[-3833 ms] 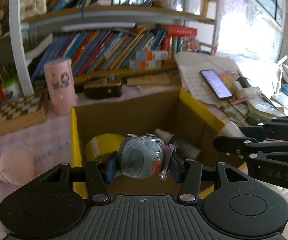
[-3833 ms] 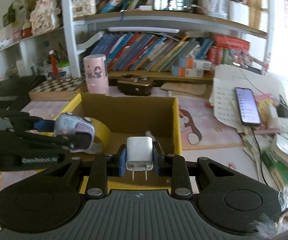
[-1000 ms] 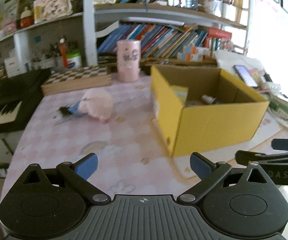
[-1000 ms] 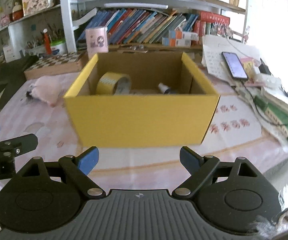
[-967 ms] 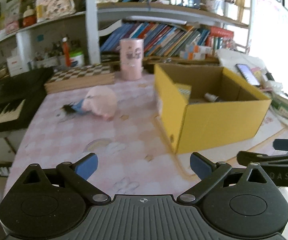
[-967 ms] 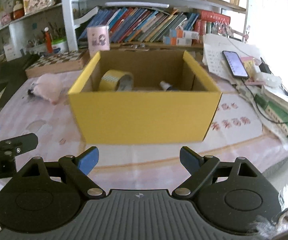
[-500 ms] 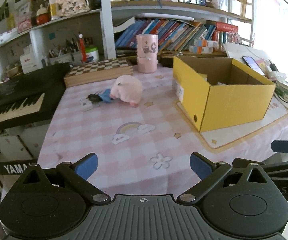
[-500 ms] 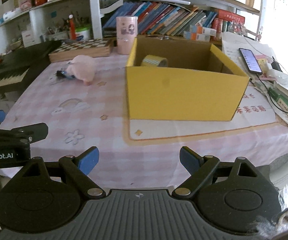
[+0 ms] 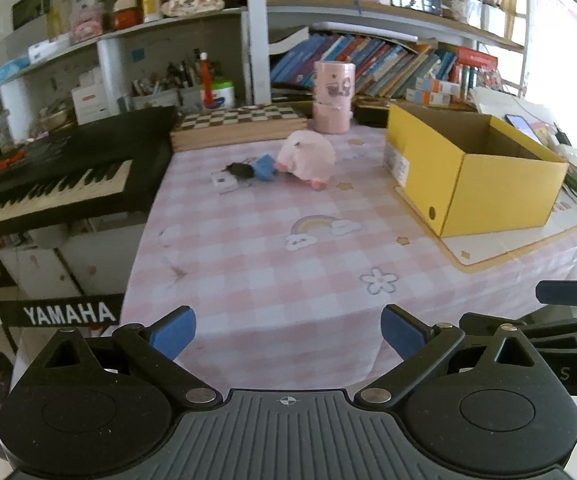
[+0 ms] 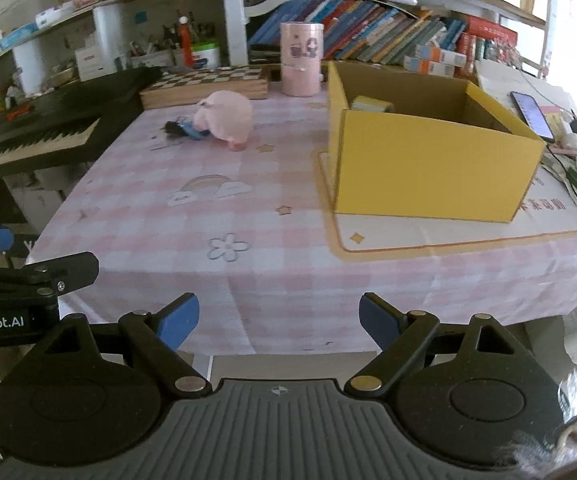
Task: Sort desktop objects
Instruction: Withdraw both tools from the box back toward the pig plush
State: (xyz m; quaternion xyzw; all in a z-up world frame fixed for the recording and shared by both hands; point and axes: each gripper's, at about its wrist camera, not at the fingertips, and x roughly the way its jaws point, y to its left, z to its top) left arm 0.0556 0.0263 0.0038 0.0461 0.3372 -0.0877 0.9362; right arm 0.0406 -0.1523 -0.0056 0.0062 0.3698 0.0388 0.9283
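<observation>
A yellow cardboard box (image 9: pixel 500 196) stands on the right of the pink checked table (image 9: pixel 268 256); it also shows in the right wrist view (image 10: pixel 432 172), with a roll of yellow tape (image 10: pixel 370 103) inside. A pink plush toy (image 9: pixel 307 156) lies at the back middle with a small dark and blue item (image 9: pixel 248 171) beside it; the plush also shows in the right wrist view (image 10: pixel 224 118). My left gripper (image 9: pixel 288 330) is open and empty, off the table's near edge. My right gripper (image 10: pixel 278 320) is open and empty, also off the near edge.
A pink cylinder tin (image 9: pixel 333 102) and a chessboard box (image 9: pixel 240 126) stand at the back. A keyboard piano (image 9: pixel 48 184) is left of the table. A phone (image 10: pixel 530 114) and papers lie to the right. Bookshelves fill the back wall.
Both grippers let go of their objects over the box, opened, and pulled back and away from the table. The table now looks farther off than half a second ago.
</observation>
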